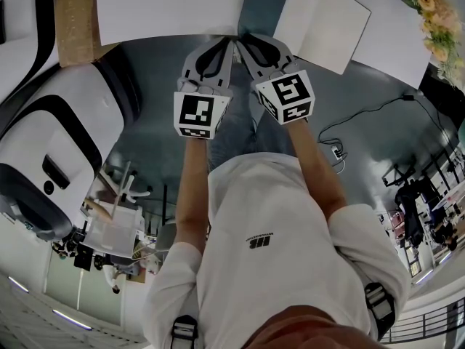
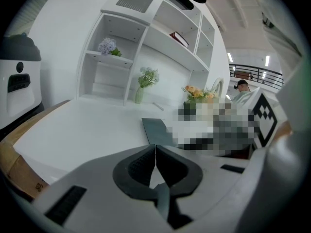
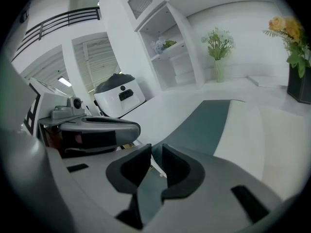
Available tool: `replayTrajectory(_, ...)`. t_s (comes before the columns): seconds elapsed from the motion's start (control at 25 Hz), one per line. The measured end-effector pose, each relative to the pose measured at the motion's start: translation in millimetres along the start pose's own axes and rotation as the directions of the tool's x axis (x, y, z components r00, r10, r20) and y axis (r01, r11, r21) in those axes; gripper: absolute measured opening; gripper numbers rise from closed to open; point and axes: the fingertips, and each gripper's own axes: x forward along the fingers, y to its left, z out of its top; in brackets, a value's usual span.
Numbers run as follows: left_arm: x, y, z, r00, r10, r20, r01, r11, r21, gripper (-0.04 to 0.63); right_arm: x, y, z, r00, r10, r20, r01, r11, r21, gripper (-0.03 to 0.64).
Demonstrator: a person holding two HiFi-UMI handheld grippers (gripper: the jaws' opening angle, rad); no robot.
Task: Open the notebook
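Observation:
The notebook lies open on the white table (image 1: 167, 6), its teal cover (image 1: 258, 6) spread flat with a white page (image 1: 323, 20) to its right. Both grippers hang side by side at the table's near edge. My left gripper (image 1: 220, 43) is shut, pads touching with nothing between them (image 2: 155, 152), and the teal cover (image 2: 155, 130) lies just beyond it. My right gripper (image 1: 252, 43) points at the cover (image 3: 204, 125); its jaws (image 3: 156, 152) stand a little apart, the teal cover shows through the gap and the pads press on nothing.
A white and black appliance (image 1: 43, 144) stands left of the table beside a brown board (image 1: 76, 13). Orange flowers (image 1: 436, 13) sit at the table's right. White shelves (image 2: 146, 38) and a vase of pale flowers (image 2: 146, 81) line the far side. A cable (image 1: 363, 118) runs across the floor.

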Motion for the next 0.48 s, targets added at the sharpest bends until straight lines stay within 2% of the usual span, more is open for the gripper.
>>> replayTrajectory(0.48, -7.4, -4.1, 5.2, 1.000, 0.009, 0.013, -0.009, 1.000, 0.008, 0.000, -8.8, 0.4, 6.0, 1.000, -0.006, 0.016, 0.006, 1.000, -0.005, 0.066)
